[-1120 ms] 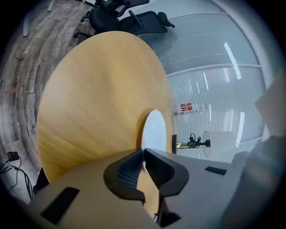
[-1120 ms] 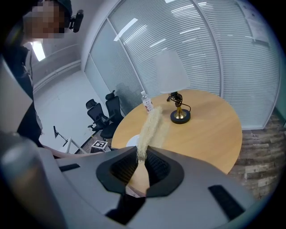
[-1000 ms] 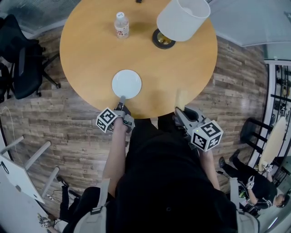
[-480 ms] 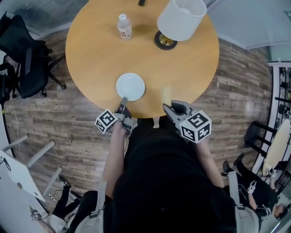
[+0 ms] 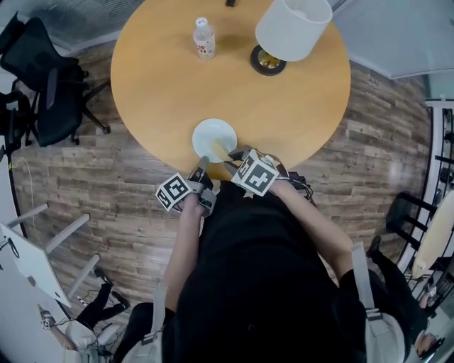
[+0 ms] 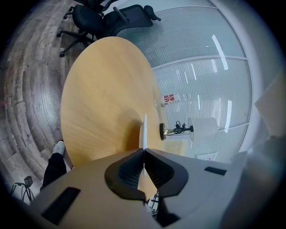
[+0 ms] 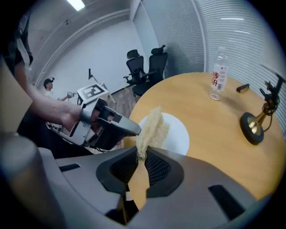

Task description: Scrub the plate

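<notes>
A white plate [image 5: 213, 137] lies near the front edge of the round wooden table [image 5: 284, 106]. My left gripper [image 5: 203, 165] is shut on the plate's near rim. In the left gripper view the plate [image 6: 144, 127] shows edge-on, running out from between the closed jaws of the left gripper [image 6: 144, 152]. My right gripper [image 5: 230, 155] is shut on a tan scrubbing sponge [image 5: 220, 149], whose end reaches over the plate. In the right gripper view the sponge [image 7: 152, 127] sticks out of the right gripper [image 7: 142, 156] in front of the plate [image 7: 176, 134], with the left gripper [image 7: 117, 127] beside it.
A water bottle [image 5: 204, 38] and a lamp with a white shade [image 5: 292, 28] stand at the table's far side. A small dark object [image 5: 230, 3] lies at the far edge. Black office chairs [image 5: 42, 85] stand on the wood floor at left.
My right gripper has swung left and down from the table's front edge, bringing the sponge over the plate. My left gripper keeps its hold on the plate's rim.
</notes>
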A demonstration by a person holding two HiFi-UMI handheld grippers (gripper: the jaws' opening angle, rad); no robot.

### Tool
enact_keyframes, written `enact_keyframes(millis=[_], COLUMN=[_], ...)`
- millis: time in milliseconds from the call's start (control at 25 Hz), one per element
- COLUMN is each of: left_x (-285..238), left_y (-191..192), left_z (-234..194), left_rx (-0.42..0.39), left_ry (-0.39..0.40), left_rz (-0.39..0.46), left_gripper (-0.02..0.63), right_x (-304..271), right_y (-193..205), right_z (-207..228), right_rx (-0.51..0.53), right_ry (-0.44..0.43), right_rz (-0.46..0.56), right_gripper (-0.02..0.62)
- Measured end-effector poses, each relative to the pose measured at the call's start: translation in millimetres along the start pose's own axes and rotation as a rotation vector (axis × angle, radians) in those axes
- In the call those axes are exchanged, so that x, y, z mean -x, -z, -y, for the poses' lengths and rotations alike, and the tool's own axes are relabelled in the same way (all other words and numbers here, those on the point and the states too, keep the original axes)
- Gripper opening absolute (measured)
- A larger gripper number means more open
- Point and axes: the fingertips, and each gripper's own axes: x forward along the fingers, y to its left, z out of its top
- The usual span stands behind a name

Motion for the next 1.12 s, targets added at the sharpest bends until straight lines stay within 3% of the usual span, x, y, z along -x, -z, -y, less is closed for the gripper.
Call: enact_keyframes(millis=[160,360,840,1120], left_x=[6,13,27,27], left_y=[5,7,13,17], left_z=[1,-2,-5,-3], left_rx=[-0.031,-0.073,-0.077,-0.084], left_ry=[-0.001,-0.024,-0.016,-0.007], left_rz=[-0.013,-0.04,-0.032,-0.035], left_gripper=[0.02,0.02,0.02,0.02], right_x=[-26,-44,-60,-55], right_y=[11,14,21,26], right_z=[-16,-24,37,71], right_rx=[0.123,0.2,0.182,0.091], right_ry=[-0.02,-0.028,0.053,0.134], right_rz=[-0.111,-0.149,-0.204,-0.2], right_gripper=[0.046,0.046,0.046,0.046])
